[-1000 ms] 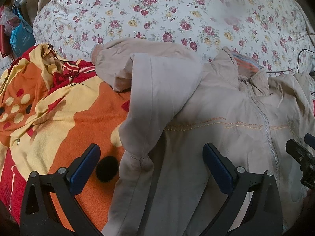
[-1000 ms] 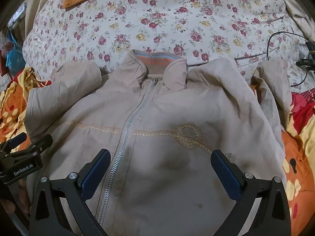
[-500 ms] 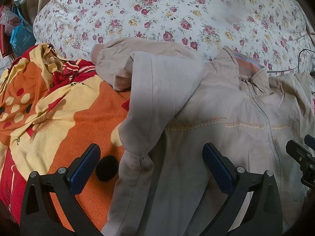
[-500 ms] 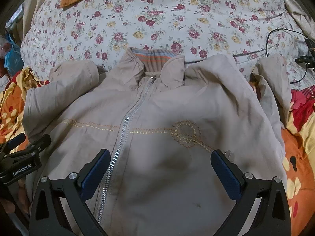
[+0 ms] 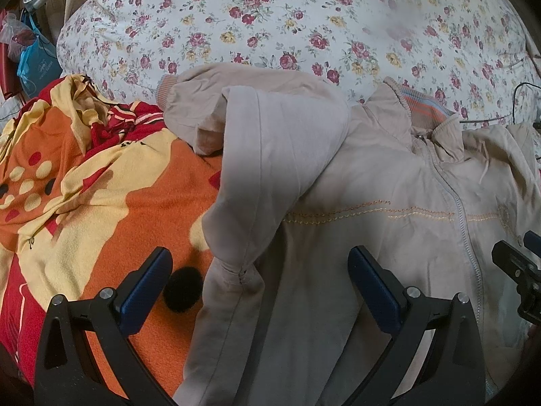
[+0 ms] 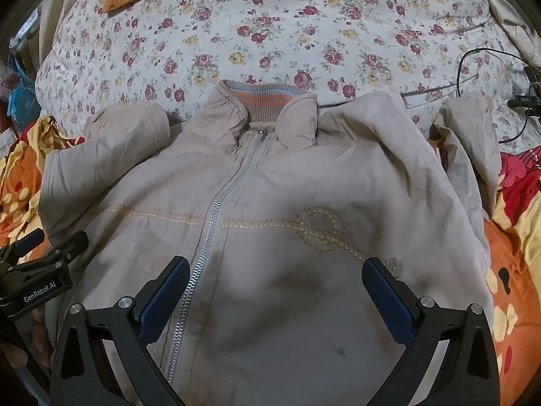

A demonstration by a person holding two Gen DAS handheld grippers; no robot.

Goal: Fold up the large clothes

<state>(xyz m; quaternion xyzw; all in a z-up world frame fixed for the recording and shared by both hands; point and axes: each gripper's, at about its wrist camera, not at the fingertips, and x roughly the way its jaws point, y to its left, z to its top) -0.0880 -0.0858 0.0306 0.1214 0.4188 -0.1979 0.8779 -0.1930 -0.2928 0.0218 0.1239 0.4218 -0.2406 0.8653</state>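
The folding looks barely begun: the beige jacket point(image 6: 270, 209) lies face up and zipped on the bed, collar at the far side against the flowered quilt point(image 6: 304, 34); its left sleeve point(image 5: 270, 155) is doubled back on itself, the right sleeve point(image 6: 470, 142) bunched at the far right; the body is not yet folded; the left gripper point(image 5: 260, 284) hangs released over the left armpit seam, the right gripper point(image 6: 270, 291) released above the lower chest; neither grips cloth.

Floral quilt point(image 6: 270, 27) behind an orange blanket point(image 5: 111, 209).
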